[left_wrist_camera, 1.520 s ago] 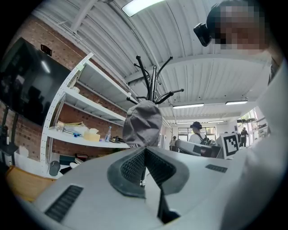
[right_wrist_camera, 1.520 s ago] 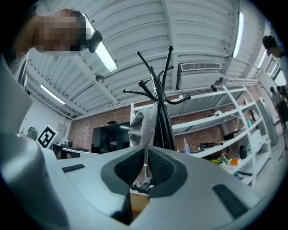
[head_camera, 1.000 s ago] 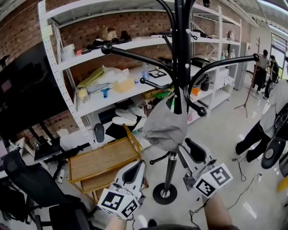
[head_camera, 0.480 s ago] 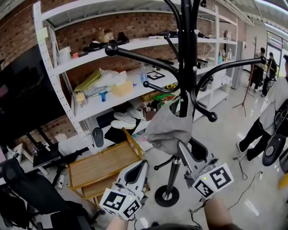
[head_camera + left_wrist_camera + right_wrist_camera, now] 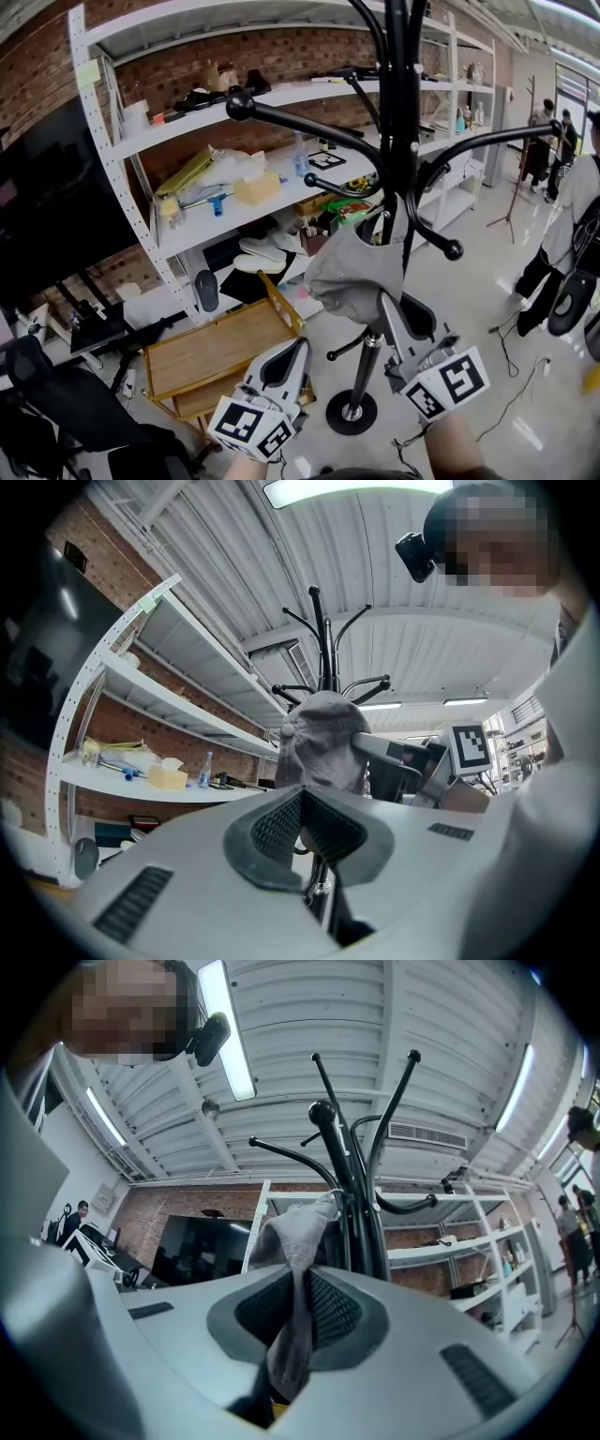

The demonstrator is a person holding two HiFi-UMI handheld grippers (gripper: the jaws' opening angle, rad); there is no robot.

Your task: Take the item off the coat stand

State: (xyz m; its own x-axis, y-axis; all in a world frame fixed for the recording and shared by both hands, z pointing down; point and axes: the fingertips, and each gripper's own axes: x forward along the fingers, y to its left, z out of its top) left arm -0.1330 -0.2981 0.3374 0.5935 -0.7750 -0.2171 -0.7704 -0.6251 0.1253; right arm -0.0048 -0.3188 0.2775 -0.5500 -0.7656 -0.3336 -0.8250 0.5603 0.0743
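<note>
A grey cap (image 5: 349, 272) hangs on a lower hook of the black coat stand (image 5: 398, 141). My right gripper (image 5: 392, 307) reaches up under the cap's right side. Its jaws have just been closing, and they now pinch a fold of the cap's cloth. In the right gripper view the cap (image 5: 292, 1227) runs down between the pads of the right gripper (image 5: 300, 1309), with the coat stand (image 5: 354, 1213) just behind. My left gripper (image 5: 292, 352) stands lower left of the cap, apart from it, jaws together and empty. From the left gripper (image 5: 300, 803), the cap (image 5: 323, 738) shows ahead.
White shelving (image 5: 187, 220) full of clutter stands behind the stand. A low wooden trolley (image 5: 216, 342) sits on the floor to the left, near a black chair (image 5: 47, 394). The stand's round base (image 5: 352, 412) is below. People (image 5: 567, 234) stand at the right.
The right gripper's jaws have gone from wide open under the cap to shut on its cloth, and the gripper has risen a little. The left gripper has barely moved.
</note>
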